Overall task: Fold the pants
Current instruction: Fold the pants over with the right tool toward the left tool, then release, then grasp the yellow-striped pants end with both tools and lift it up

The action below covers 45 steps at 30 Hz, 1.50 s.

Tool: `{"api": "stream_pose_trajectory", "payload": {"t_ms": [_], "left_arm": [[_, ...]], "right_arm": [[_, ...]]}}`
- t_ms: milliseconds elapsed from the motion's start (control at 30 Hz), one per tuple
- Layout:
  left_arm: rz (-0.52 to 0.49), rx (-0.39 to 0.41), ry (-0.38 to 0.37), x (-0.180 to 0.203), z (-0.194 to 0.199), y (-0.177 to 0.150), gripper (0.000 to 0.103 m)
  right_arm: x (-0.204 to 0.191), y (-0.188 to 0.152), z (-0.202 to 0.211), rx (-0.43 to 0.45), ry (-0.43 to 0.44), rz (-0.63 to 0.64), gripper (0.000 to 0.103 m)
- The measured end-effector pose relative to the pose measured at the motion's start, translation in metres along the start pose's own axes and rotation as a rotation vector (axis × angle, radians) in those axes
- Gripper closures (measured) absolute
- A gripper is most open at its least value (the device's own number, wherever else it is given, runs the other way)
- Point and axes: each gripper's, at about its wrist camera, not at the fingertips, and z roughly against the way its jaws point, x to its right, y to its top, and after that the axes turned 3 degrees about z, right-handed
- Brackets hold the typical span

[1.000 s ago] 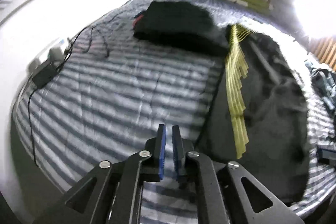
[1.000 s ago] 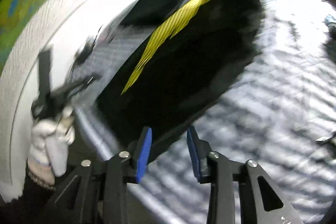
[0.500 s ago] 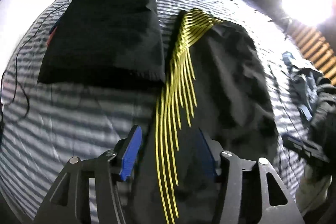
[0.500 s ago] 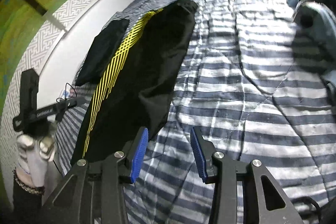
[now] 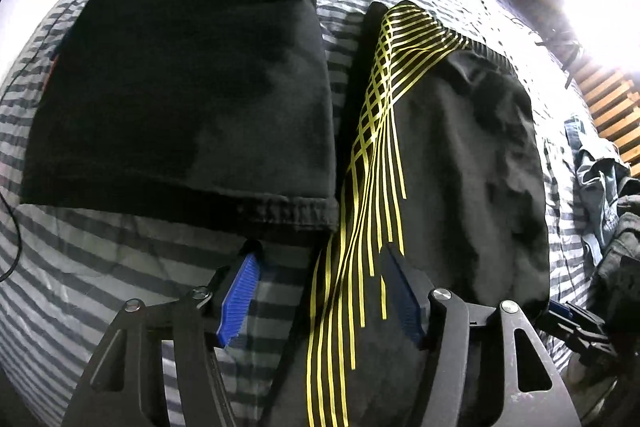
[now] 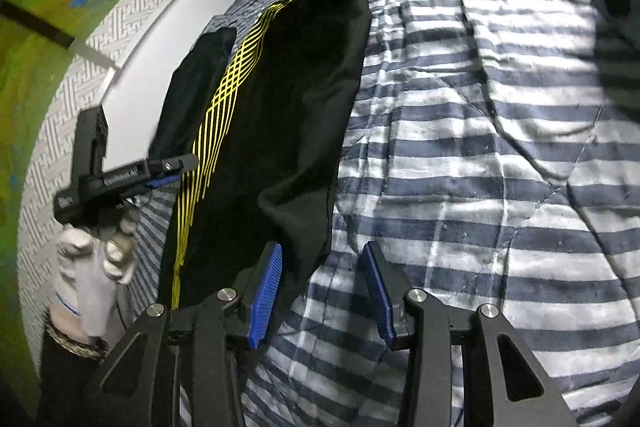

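Observation:
Black pants (image 5: 460,163) with thin yellow stripes (image 5: 372,147) lie lengthwise on the striped bed. My left gripper (image 5: 320,297) is open above their left edge, the yellow stripes running between its blue pads. In the right wrist view the same pants (image 6: 288,99) stretch away, and my right gripper (image 6: 322,293) is open over their near right edge with nothing held. The left gripper (image 6: 168,171) shows there too, held by a gloved hand (image 6: 92,259) at the pants' left side.
A folded black garment (image 5: 184,91) lies on the blue-and-white striped bedcover (image 6: 480,155) just left of the pants. Crumpled blue clothes (image 5: 600,179) sit at the right. White wall (image 6: 132,39) borders the bed's left; a bright lamp glares at top right.
My left gripper went from shut to open and moved over the pants' striped edge. My right gripper stayed open and settled at the pants' near right edge.

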Motion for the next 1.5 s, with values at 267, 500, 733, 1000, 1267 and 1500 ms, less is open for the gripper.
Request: {"api": "stream_pose_trajectory", "payload": {"t_ms": [267,500,733,1000,1267,1500], "left_arm": [[-0.05,0.003,0.004,0.009,-0.009,0.003,0.04],[-0.058,0.019,-0.004,0.005,-0.004,0.002,0.067],[-0.096,0.046,-0.017,0.013,-0.001,-0.002,0.085],[-0.065,0.082,-0.062,0.02,0.006,-0.011,0.1],[0.023,0.177,-0.253,0.014,0.06,-0.026,0.1],[-0.01,0.293,-0.35,0.047,0.143,-0.041,0.1]], "right_arm": [[-0.012,0.004,-0.01,-0.004,0.025,0.032,0.063],[-0.018,0.0,-0.016,-0.011,0.042,0.055,0.063],[-0.02,0.001,-0.02,0.0,0.049,0.058,0.072],[-0.017,0.002,-0.024,-0.004,0.104,0.04,0.095],[-0.025,0.008,0.013,0.076,0.181,0.053,0.096],[-0.032,0.017,0.084,0.244,0.239,0.071,0.096]]}}
